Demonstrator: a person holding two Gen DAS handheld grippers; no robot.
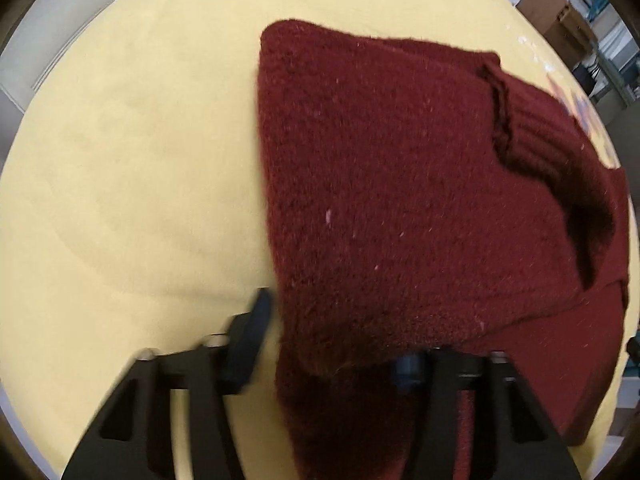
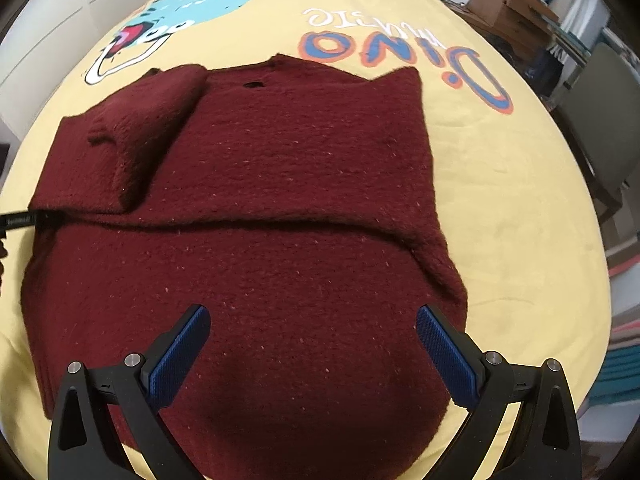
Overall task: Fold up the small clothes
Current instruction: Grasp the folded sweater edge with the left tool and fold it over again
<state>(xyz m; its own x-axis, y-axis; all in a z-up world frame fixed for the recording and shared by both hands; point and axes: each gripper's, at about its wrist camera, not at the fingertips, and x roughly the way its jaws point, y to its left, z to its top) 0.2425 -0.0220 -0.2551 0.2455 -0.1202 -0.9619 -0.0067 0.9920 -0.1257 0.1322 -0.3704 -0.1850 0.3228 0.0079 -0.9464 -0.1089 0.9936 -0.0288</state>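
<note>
Knitwear fills both views: a dark red sweater [image 2: 260, 200] lies on a yellow bedspread [image 2: 500, 184] printed with a cartoon dinosaur [image 2: 192, 8]. In the left wrist view, going from left to right, bare yellow cloth gives way to the left gripper [image 1: 332, 344] at the bottom centre, its jaws drawn close and pinching an edge of the sweater, which drapes over the right finger and hides its pad. In the right wrist view the folded sleeve [image 2: 136, 136] sits at upper left, and the right gripper [image 2: 312, 344] hovers spread wide above the sweater's lower half, blue pads [image 2: 180, 356] gripping nothing.
</note>
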